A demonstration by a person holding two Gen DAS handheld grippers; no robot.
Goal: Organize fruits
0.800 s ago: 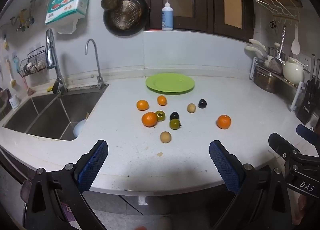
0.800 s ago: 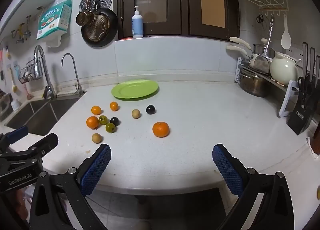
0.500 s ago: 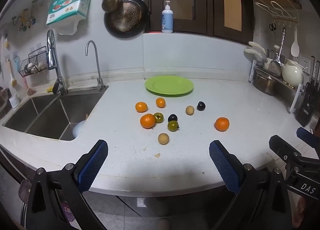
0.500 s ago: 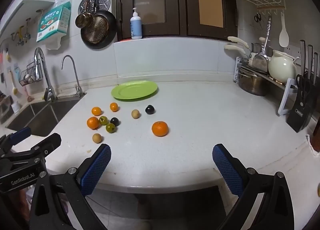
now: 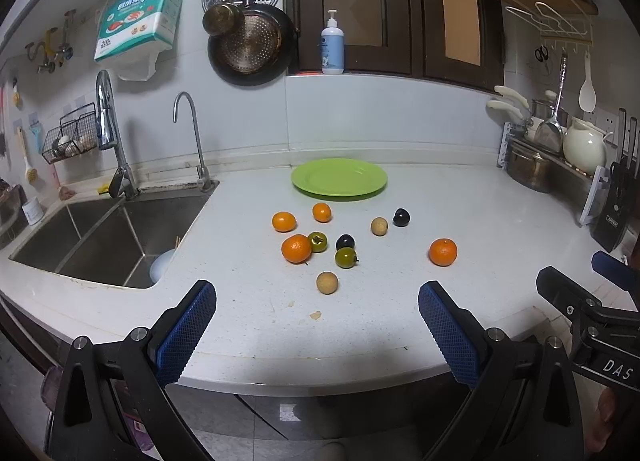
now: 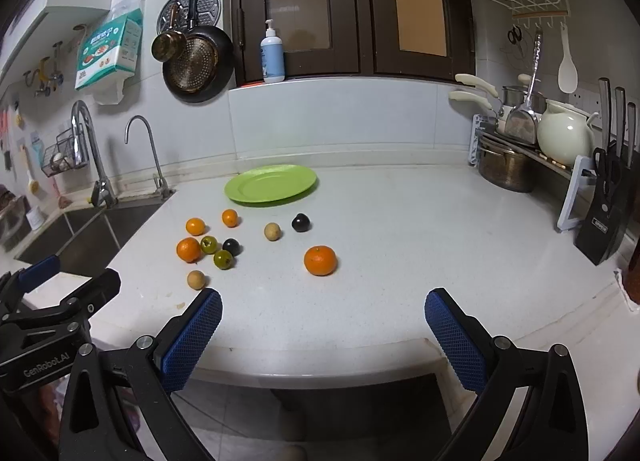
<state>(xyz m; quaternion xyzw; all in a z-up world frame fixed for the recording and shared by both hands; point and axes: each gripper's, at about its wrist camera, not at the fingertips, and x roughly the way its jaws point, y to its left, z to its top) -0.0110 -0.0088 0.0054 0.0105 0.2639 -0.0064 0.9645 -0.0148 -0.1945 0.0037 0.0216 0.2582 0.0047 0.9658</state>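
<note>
**Approach to the scattered fruit**

Since the earlier frames both grippers sit slightly nearer the counter. Left gripper (image 5: 316, 315) and right gripper (image 6: 322, 315) gape wide, empty. Fruits (image 5: 346, 257) lie loose before the green plate (image 5: 339, 177); round, they may roll toward the sink (image 5: 100, 237) if nudged.

The left gripper (image 5: 316, 315) and right gripper (image 6: 322, 311) hover side by side (jaws spread wide, holding nothing).
</note>
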